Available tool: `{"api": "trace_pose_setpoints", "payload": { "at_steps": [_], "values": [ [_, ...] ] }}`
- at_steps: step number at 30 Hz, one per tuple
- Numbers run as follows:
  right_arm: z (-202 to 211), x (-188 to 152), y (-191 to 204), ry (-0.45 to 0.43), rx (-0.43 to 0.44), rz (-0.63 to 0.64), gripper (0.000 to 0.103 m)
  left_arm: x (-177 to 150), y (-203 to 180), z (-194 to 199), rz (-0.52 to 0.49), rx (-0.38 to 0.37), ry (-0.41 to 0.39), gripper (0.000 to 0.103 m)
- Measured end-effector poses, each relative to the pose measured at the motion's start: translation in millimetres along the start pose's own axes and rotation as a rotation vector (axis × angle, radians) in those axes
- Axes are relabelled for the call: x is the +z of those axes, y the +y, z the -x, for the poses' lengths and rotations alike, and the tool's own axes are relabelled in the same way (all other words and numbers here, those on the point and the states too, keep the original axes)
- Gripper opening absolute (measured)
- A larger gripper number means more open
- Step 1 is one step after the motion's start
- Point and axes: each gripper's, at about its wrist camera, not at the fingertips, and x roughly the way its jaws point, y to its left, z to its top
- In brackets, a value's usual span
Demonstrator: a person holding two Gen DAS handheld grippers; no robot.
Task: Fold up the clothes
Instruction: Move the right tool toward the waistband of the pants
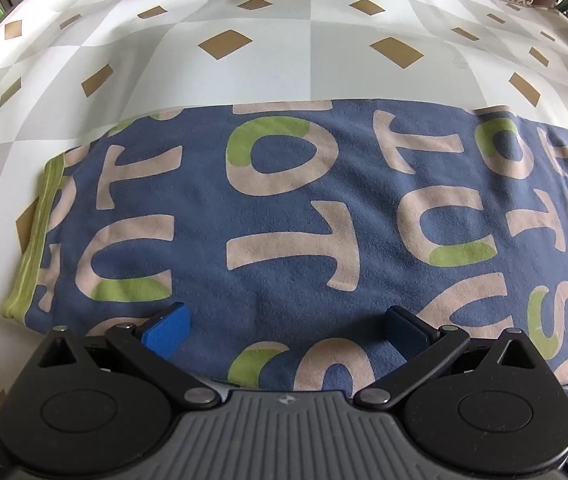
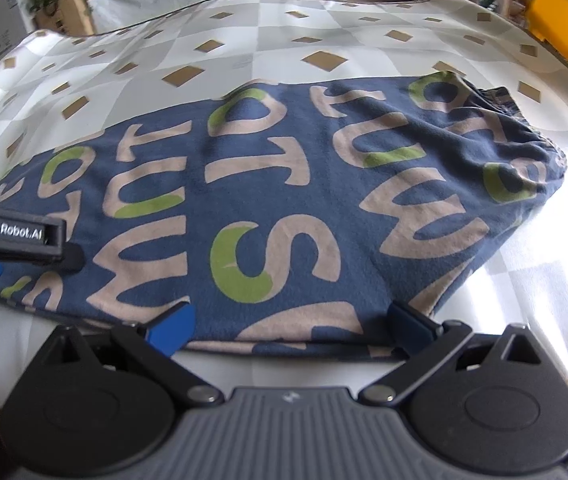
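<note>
Trousers (image 1: 284, 216), one blue pair printed with beige and green letters, are lying flat on the checkered desk (image 1: 244, 72), stretching ahead of both claws. The left claw (image 1: 286, 330) is hovering over the cloth, jaws spread wide, gripping nothing. The right claw (image 2: 290, 332) is waiting at the near hem, equally wide and empty, the left claw showing beside it.

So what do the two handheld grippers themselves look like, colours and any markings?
Both look the same: a ribbed grey body, two round black discs, and black linkage bars with silver pivot pins. The left gripper and right gripper each carry ridged blue finger pads, one bright blue, the other darker navy. White "GenRobot.AI" lettering marks the left gripper's black side, seen from the right wrist camera. No hands or sleeves show.
</note>
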Motion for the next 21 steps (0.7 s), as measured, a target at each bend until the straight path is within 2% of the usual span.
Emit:
{"api": "trace_pose_setpoints", "payload": {
  "at_steps": [4,8,11,17,21],
  "values": [
    [4.6,6.7,-4.4,0.023,0.004,0.031,0.098,0.2,-1.4,-0.5,0.012,0.007,0.003,0.103],
    [11.3,23.1,-17.0,0.014,0.016,-0.008,0.098,0.4,-1.9,-1.0,0.018,0.010,0.006,0.103],
    [14.0,41.3,-30.9,0.014,0.039,-0.034,0.097,-0.9,-1.5,-0.7,0.012,0.007,0.001,0.103],
    [16.1,80.1,-63.4,0.016,0.075,0.027,0.097,-1.7,-1.8,-1.2,0.019,0.011,-0.005,0.103],
    [11.9,95.8,-94.7,0.017,0.076,-0.042,0.097,0.0,-4.9,-1.8,0.031,0.016,-0.004,0.103]
  ]
}}
